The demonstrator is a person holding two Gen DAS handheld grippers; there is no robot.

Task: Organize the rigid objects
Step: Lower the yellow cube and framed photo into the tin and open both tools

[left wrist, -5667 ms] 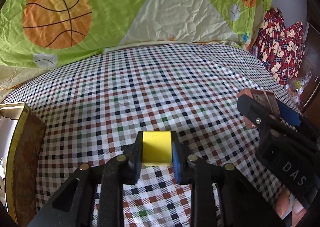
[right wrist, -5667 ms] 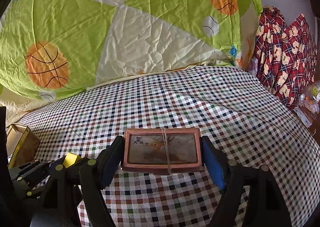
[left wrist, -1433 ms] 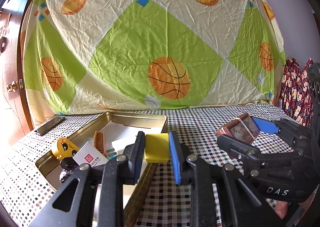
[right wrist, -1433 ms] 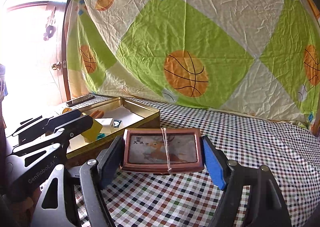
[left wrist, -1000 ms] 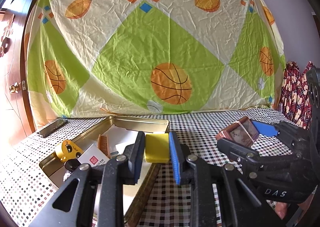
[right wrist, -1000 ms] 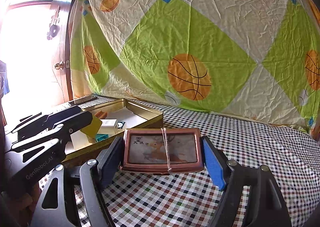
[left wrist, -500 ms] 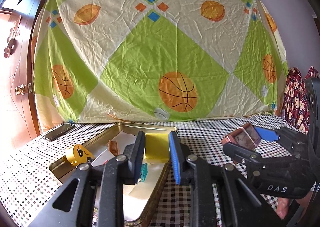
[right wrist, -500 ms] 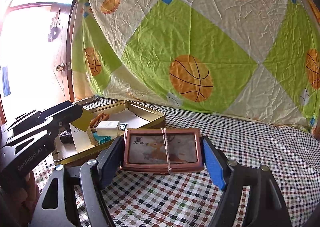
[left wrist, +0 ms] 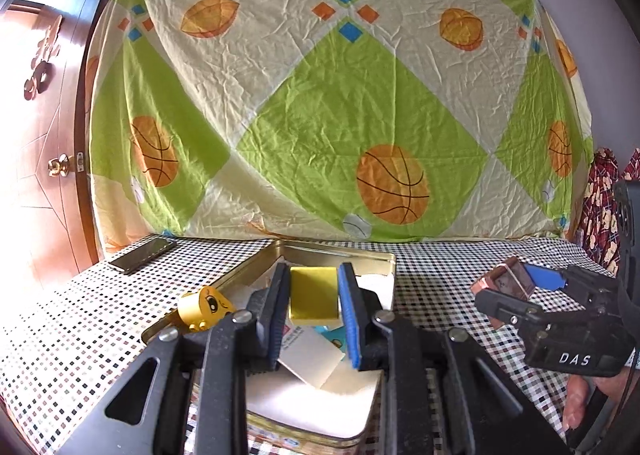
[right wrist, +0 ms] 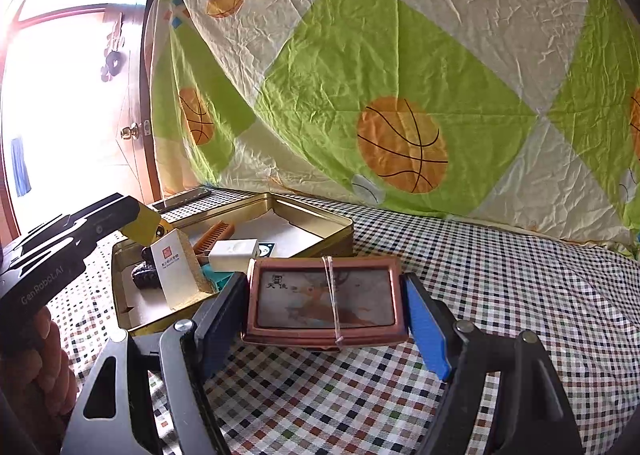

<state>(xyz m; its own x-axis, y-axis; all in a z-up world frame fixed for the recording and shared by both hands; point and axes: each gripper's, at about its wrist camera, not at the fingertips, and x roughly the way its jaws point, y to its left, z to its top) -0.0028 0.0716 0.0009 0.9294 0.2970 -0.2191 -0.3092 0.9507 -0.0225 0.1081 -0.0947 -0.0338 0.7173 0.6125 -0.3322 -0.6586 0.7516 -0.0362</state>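
My left gripper (left wrist: 314, 301) is shut on a yellow block (left wrist: 313, 295) and holds it above the open gold tin (left wrist: 340, 249). In the right wrist view the left gripper (right wrist: 136, 221) shows at the left, with the yellow block (right wrist: 146, 227) over the tin's (right wrist: 320, 217) near left corner. My right gripper (right wrist: 325, 303) is shut on a brown framed box (right wrist: 325, 299) with a deer picture and a string round it, held above the checked cloth to the right of the tin. The box (left wrist: 506, 281) also shows in the left wrist view.
The tin holds a white card box (right wrist: 176, 269), a brown comb (right wrist: 212, 235), a white adapter (right wrist: 234, 249), a dark toy (right wrist: 142, 275) and a yellow face toy (left wrist: 204, 307). A phone (left wrist: 142, 249) lies on the cloth at back left. A basketball sheet (left wrist: 340, 115) hangs behind. A wooden door (left wrist: 48, 135) stands left.
Both grippers have swung left from the bare cloth to the tin. The left gripper has moved over the tin with the yellow block. Both holds are unchanged.
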